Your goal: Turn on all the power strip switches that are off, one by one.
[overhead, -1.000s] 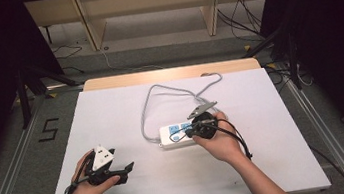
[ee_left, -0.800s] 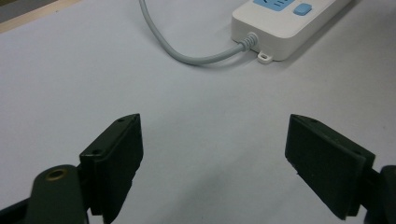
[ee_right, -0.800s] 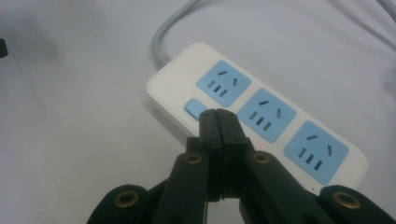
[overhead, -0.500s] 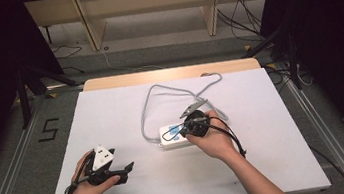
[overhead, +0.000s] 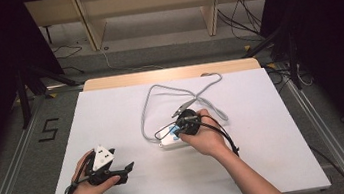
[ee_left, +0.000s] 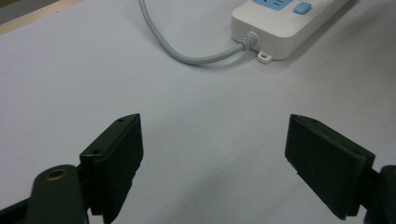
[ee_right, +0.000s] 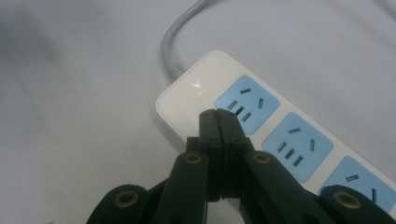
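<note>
Right hand-held gripper (ee_right: 218, 116) closed over power strip (ee_right: 280, 135)

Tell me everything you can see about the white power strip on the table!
The power strip is a long white box that looks like plastic, lying flat on the white table. It has light blue sockets and a blue button. A grey cord loops away from one end. The shut right gripper hovers over that end.

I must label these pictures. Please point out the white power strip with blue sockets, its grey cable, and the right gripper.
white power strip with blue sockets (ee_right: 187, 100), right gripper view, bare white end.
grey cable (ee_left: 196, 58), left gripper view, curved stretch.
right gripper (ee_right: 218, 114), right gripper view, closed fingertips.
</note>
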The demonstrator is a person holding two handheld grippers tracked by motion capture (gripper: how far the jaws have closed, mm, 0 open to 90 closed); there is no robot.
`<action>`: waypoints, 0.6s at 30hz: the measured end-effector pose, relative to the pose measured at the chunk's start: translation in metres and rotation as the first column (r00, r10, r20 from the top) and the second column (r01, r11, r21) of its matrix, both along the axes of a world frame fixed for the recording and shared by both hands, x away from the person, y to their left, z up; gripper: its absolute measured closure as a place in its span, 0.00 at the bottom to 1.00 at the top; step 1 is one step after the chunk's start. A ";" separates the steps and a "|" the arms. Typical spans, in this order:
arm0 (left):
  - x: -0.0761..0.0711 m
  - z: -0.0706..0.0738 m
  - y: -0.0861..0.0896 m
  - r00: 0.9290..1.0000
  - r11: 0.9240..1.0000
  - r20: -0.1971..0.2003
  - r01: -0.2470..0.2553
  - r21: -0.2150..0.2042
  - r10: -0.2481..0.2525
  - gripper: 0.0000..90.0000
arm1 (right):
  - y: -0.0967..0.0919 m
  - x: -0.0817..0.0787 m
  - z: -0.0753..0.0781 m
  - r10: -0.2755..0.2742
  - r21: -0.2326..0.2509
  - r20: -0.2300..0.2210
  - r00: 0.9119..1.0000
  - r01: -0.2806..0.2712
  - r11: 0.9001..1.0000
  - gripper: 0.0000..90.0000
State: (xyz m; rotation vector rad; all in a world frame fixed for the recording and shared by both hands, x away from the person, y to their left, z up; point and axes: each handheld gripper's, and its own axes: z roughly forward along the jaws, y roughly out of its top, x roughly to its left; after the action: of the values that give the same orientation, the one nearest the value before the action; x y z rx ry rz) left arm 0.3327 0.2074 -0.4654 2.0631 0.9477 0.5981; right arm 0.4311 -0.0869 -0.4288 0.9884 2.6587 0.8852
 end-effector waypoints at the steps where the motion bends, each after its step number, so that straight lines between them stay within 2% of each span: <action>1: 0.000 0.000 0.000 1.000 1.000 0.000 -0.001 0.000 0.001 0.21 | 0.001 0.001 -0.001 0.001 -0.004 -0.002 1.000 -0.001 1.000 1.00; 18: 0.000 0.000 0.000 1.000 1.000 0.001 0.002 0.003 -0.002 0.21 | 0.015 0.013 -0.007 -0.009 -0.055 -0.059 0.998 0.006 0.998 1.00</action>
State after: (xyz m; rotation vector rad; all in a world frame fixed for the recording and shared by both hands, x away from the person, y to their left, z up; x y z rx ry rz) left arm 0.3327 0.2073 -0.4655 2.0660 0.9444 0.5998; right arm 0.4438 -0.0724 -0.4357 1.0266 2.7105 0.7889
